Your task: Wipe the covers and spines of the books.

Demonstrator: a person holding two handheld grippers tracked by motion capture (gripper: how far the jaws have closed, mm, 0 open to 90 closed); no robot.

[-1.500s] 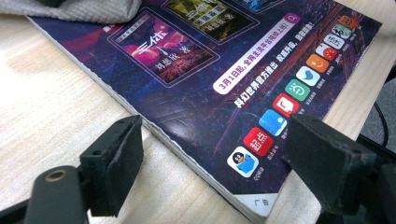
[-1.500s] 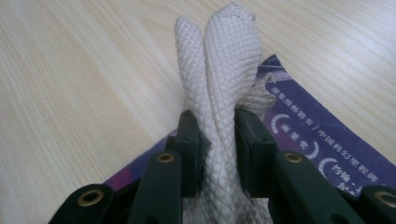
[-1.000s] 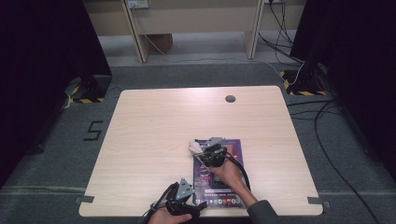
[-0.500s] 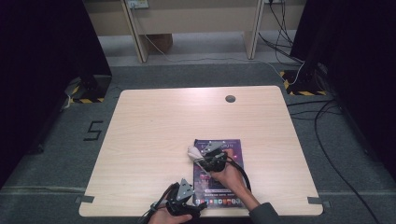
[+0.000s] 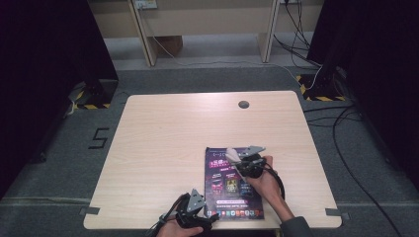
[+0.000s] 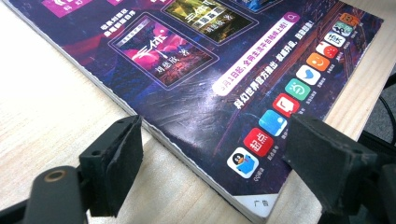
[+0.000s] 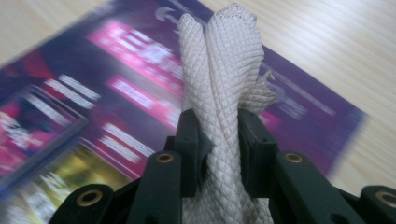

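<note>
Pale wooden table [image 5: 163, 148], light grain, round dark hole near the far edge. On its near right part lies a thin purple-covered magazine [image 5: 232, 182] with glossy cover, pink and yellow picture panels and a row of coloured app icons along the near edge.

Right gripper [image 7: 219, 140] sits over the far half of the magazine, seen in the high view [image 5: 236, 160] with the person's hand behind it. Its black jaws stand narrow and pinch a folded white cloth with a diamond-weave texture [image 7: 219, 84]. The cloth rises upright between the pads and pokes out past the tips (two folds pressed side by side, a frayed bit at the right). In the high view the cloth [image 5: 232, 154] shows as a pale wad at the gripper's front, over the top of the magazine cover. Whether the cloth touches the cover, cannot tell.

Left gripper [image 6: 210, 154] is low at the table's near edge [image 5: 197, 210], jaws wide apart and holding nothing. The magazine's near left corner [image 6: 261, 205] lies between the two pads, flat on the wood. The left pad is over bare table just beside the spine edge; the right pad stands just past the corner's other edge.
</note>
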